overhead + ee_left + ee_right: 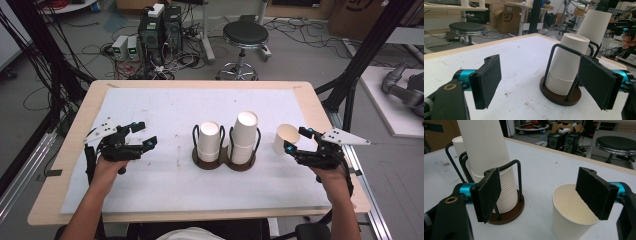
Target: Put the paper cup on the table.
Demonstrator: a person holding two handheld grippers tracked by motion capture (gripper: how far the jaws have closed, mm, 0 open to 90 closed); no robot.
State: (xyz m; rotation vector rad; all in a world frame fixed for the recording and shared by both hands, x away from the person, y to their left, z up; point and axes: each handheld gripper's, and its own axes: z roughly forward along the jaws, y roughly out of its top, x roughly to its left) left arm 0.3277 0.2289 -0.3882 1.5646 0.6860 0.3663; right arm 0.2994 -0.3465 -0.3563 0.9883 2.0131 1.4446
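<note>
Paper cup (285, 138), single and upright with its mouth up, is seen standing on the white mat (150, 107) just ahead of the right gripper (296, 140). In the right gripper view, that gripper's jaws are spread wide; the cup (571, 216) sits low between them and nearer one pad (595, 192), whose lower corner overlaps the rim line. Whether that pad touches the rim cannot be told. Nothing is clamped.

Beside the cup, away from the table's near corner, the dark two-ring holder (223, 161) is noted, carrying a short cup stack (209, 141) and a taller cup stack (244, 136). A narrow strip of bare mat lies between the single cup and the taller stack.

The left gripper (141, 135) is held well apart from the holder, jaws spread and empty. In the left gripper view, the short stack (567, 65) is seen past the farther pad (599, 81), with bare mat between the pads and in front of them.

Broad free mat is recorded beyond both grippers toward the far table edge (200, 84). On the right gripper's outer side, the mat's edge and the wooden border (320, 112) lie near.
</note>
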